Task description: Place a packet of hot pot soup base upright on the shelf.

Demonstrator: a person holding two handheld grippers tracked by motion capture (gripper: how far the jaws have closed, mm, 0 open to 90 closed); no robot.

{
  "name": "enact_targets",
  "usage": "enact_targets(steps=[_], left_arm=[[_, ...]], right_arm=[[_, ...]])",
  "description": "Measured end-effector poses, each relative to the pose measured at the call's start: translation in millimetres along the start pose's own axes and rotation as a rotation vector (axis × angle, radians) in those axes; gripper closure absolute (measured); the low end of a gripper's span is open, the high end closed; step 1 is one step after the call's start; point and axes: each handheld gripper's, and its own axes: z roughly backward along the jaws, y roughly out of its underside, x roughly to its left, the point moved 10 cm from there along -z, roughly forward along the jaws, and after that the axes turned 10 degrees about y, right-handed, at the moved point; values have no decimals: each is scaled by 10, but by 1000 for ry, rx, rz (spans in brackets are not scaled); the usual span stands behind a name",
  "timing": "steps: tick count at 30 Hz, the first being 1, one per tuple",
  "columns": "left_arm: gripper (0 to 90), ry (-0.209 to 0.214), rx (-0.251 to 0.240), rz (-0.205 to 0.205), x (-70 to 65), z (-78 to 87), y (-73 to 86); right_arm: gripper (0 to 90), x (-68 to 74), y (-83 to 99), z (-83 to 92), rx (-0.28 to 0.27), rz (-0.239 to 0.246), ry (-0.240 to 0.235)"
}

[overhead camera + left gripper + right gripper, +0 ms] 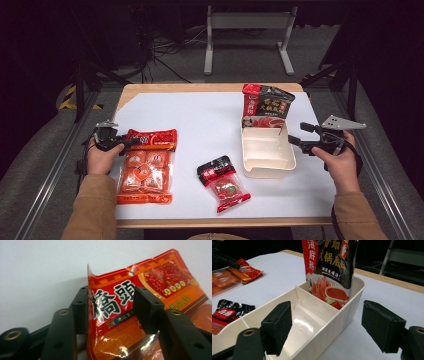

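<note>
Up top, high view: orange pack (145, 167) lies near tabletop (200, 120) left edge, L gripper (122, 145) at its top strip; centre bare. 3 packs, 1 tray (267, 162).
L gripper view: jaws straddle pack's top corner (112, 310), pinching it.
R gripper view: R gripper (329, 327) spread astride tray wall (324, 332), no contact.
</note>
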Motion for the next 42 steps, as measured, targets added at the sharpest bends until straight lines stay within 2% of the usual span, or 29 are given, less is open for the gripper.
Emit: enact_targets(steps=[6, 9, 14, 18, 26, 29, 32, 39, 40, 42], left_arm=[[721, -38, -12, 15, 63, 22, 13], [776, -65, -6, 6, 63, 18, 16], [888, -72, 7, -15, 64, 39, 19], [900, -82, 9, -24, 31, 71, -7], [900, -61, -54, -26, -61, 213, -114], [900, -60, -83, -42, -126, 299, -176], [900, -45, -127, -50, -204, 403, -242], [900, -27, -192, -101, -452, 624, -408], [900, -27, -192, -101, -452, 624, -408], [900, -24, -211, -111, -535, 680, -451]], right_arm=[[249, 12, -4, -4, -2, 4, -3], [251, 11, -7, 0, -3, 4, -2], [295, 25, -41, 26, -15, 4, -6], [343, 45, -79, 60, -24, 6, -13], [435, 87, -139, 110, -29, 28, -15], [483, 125, -188, 145, -33, 34, -17], [520, 201, -261, 184, -44, 46, -33], [549, 439, -447, 194, -73, 82, -84], [549, 439, -447, 194, -73, 82, -84], [555, 539, -510, 182, -79, 93, -108]])
